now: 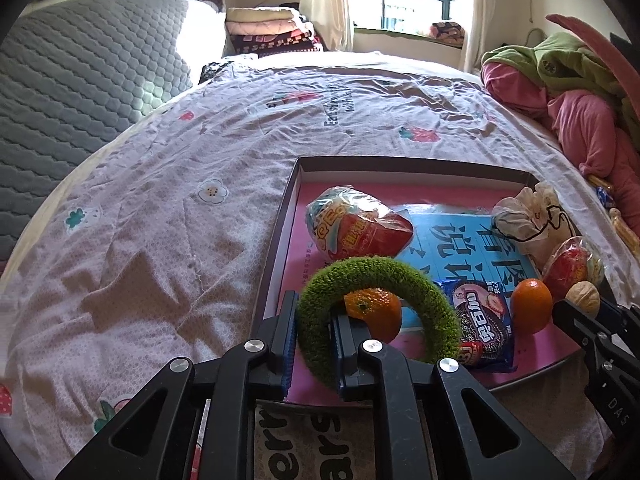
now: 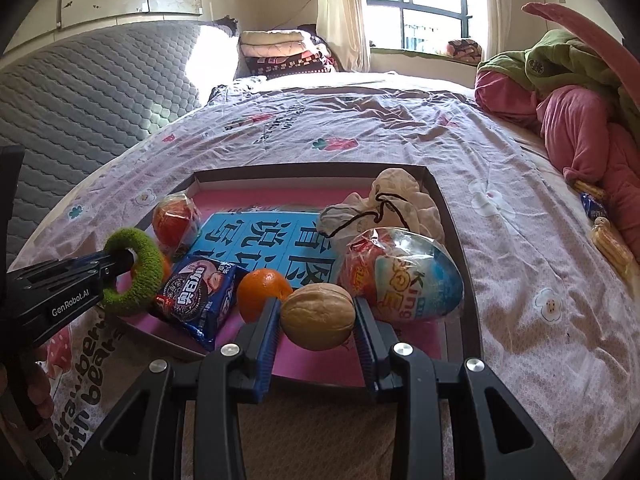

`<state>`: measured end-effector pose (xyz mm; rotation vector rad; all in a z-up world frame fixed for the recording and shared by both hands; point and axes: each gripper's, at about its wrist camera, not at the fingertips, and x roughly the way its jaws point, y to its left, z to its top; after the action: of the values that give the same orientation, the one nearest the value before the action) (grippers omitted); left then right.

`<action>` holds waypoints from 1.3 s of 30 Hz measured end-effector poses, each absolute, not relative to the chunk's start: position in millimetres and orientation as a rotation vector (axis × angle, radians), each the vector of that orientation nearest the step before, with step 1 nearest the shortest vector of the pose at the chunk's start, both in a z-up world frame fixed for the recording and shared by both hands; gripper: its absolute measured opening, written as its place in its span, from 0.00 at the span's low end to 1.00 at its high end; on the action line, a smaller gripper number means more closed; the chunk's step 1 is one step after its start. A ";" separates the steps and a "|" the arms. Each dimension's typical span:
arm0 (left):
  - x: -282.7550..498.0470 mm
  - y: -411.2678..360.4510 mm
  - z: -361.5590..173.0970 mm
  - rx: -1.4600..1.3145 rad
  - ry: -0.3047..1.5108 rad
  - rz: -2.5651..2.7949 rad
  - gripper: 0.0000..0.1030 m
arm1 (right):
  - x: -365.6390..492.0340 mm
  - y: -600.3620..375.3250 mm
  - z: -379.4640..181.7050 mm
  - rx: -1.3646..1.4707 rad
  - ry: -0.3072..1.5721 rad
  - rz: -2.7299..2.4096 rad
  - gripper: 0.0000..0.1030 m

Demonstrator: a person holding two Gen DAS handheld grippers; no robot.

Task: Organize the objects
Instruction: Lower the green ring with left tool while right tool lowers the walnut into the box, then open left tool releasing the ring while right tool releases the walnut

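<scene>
A shallow box with a pink floor [image 1: 304, 216] [image 2: 452, 216] lies on the bed. My left gripper [image 1: 314, 336] [image 2: 120, 266] is shut on a fuzzy green ring [image 1: 420, 284] [image 2: 148, 264], held over the box's near left corner. My right gripper [image 2: 318, 316] [image 1: 588, 312] is shut on a walnut [image 2: 318, 316] [image 1: 584, 298] over the box's near edge. In the box lie a blue cookie packet [image 1: 484, 324] [image 2: 196, 300], two oranges [image 1: 532, 310] [image 2: 262, 290] [image 1: 376, 312], two wrapped egg toys [image 1: 356, 232] [image 2: 404, 276] [image 2: 176, 220], a blue card [image 2: 272, 240] and a white drawstring pouch [image 1: 528, 216] [image 2: 392, 200].
The bed has a pale patterned sheet [image 1: 180, 200] [image 2: 520, 220]. A grey quilted headboard [image 1: 72, 88] stands at left. Pink and green clothes [image 1: 580, 100] [image 2: 580, 112] pile up at right, with small snack packets [image 2: 608, 240] beside them. Folded blankets [image 1: 268, 28] sit at the far end.
</scene>
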<state>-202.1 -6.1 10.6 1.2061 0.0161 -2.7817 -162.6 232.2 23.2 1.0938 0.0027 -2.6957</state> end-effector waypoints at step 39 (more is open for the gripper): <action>-172.7 -6.3 24.4 1.247 0.057 -2.850 0.33 | -148.7 236.4 27.0 1.112 0.031 -2.667 0.35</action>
<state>-172.7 -6.3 24.4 1.2473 0.0565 -2.8498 -148.7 236.4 27.0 1.1125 0.0315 -2.6667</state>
